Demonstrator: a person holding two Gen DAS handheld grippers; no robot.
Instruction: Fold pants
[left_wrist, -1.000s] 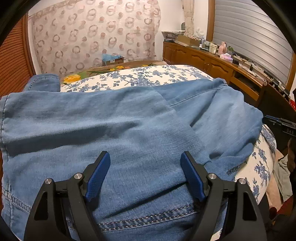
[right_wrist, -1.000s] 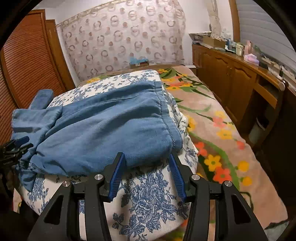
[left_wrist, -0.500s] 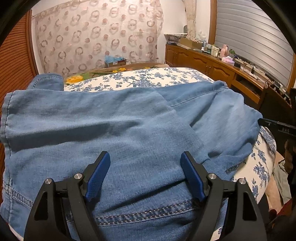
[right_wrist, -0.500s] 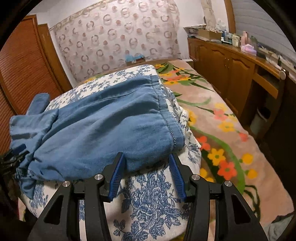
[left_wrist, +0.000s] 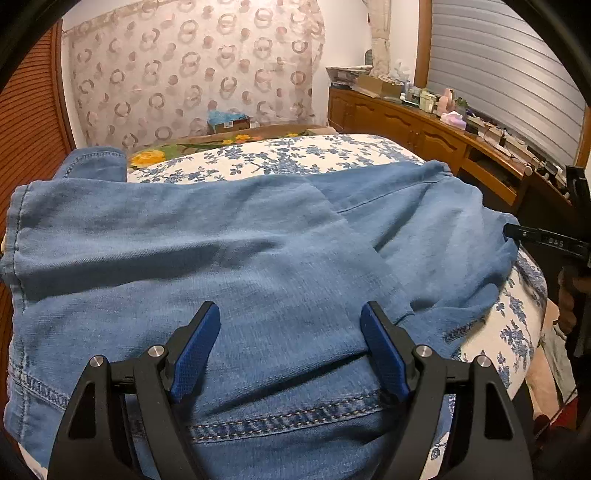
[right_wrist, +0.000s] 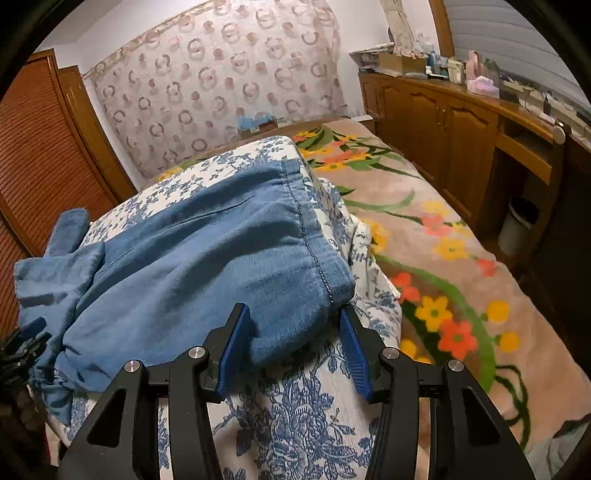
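The pants (left_wrist: 229, 258), a pair of light blue denim ones, are spread over a white cushion printed with blue flowers (right_wrist: 295, 417), which is set on a bed covered by a pinkish blanket with orange and yellow flowers (right_wrist: 454, 266). In the left wrist view the left gripper (left_wrist: 290, 325) is seen just above the stitched waistband end of the pants, its jaws spread wide, with nothing clamped between the blue pads; one layer of denim is laid over another across the middle. In the right wrist view the right gripper (right_wrist: 293, 325) is held at the hemmed leg end, where the corner of the cloth is found between the two half-parted jaws; the pads are not seen to press on it. A wooden cabinet (right_wrist: 461, 140) is seen along the right wall, and a patterned curtain (left_wrist: 192, 74) is hung behind the bed.
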